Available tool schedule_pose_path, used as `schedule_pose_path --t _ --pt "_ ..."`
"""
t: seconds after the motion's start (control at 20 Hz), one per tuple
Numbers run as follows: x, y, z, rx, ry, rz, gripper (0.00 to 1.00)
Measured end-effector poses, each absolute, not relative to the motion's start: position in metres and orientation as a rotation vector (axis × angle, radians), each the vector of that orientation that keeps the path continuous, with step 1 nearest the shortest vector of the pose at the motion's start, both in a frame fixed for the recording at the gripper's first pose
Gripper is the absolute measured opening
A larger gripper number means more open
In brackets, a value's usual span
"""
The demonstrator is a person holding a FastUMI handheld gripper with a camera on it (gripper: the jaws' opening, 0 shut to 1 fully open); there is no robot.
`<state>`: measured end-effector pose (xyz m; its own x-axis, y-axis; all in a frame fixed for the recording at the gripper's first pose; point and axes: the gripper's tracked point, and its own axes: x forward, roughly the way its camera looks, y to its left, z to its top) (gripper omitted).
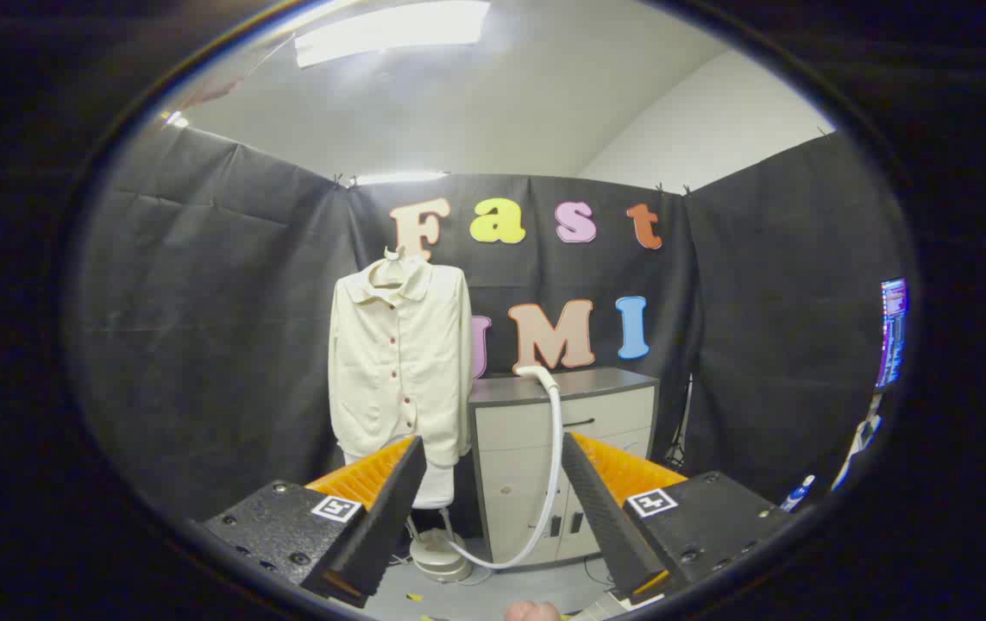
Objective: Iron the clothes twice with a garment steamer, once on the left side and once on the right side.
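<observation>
Steamer hose [551, 466] between open fingers [389, 509], shirt [400, 362] beyond.

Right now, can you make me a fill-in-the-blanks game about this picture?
1. The cream shirt hangs on a stand, to the ____ of the grey cabinet.
2. The steamer head rests on top of the ____.
3. The gripper has its fingers spread ____, with nothing between them.
4. The white hose runs from the steamer head down to the round base on the ____.

Missing words: left; cabinet; open; floor
</observation>
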<state>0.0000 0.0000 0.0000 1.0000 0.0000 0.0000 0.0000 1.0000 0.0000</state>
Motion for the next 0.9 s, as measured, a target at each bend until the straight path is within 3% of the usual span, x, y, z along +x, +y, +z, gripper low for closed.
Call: schedule_pose_path --t 0.9 --pt "0.026 0.014 -0.001 0.019 0.019 0.04 0.94"
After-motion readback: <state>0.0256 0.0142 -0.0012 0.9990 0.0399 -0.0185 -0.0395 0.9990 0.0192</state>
